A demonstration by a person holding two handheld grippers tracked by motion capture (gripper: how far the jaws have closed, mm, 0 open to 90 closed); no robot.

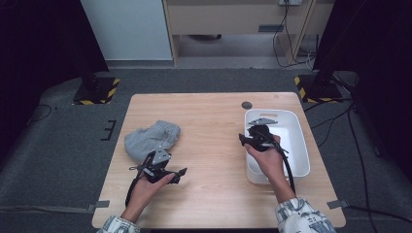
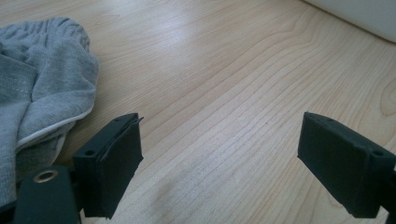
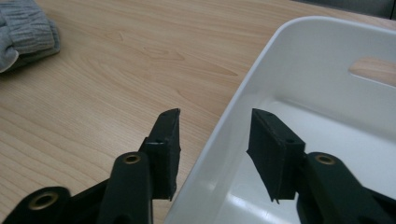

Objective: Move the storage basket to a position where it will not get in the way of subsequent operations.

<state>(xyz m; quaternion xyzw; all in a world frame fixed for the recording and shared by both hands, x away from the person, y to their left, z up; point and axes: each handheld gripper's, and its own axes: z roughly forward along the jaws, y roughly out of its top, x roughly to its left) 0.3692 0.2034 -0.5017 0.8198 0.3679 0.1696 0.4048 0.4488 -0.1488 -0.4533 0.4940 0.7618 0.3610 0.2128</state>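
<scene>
Nearest the person's edge of the counter (image 1: 214,194), two forearms in patterned sleeves came in, each hand carrying one set of tongs. On the left, the left tongs (image 1: 180,172) hovered low over bare wood, pointing across the counter toward the right side; in the left gripper view their two black jaws stood wide apart with nothing between them, only wood grain showing in the gap, so they were released. Just beside and behind them lay one crumpled grey garment (image 1: 151,138), resting on the counter with a pale hem visible at its lower fold (image 2: 46,93); the near jaw was close to the cloth but did not touch it.

On the right, the right tongs (image 1: 244,140) sat at the left wall of one white bin (image 1: 301,145). In the right gripper view the two jaws straddled that wall (image 3: 243,107), one jaw outside over the wood, the other inside over the white floor of the bin. A gap showed between each pad and the plastic, so they were partly open and not yet clamped on the rim. The bin had one handle slot in its far wall (image 3: 373,70).

Farther off, one small dark disc (image 1: 247,105) was set into the counter just behind the bin. Beyond the counter lay grey floor with two yellow-and-black striped bases.
</scene>
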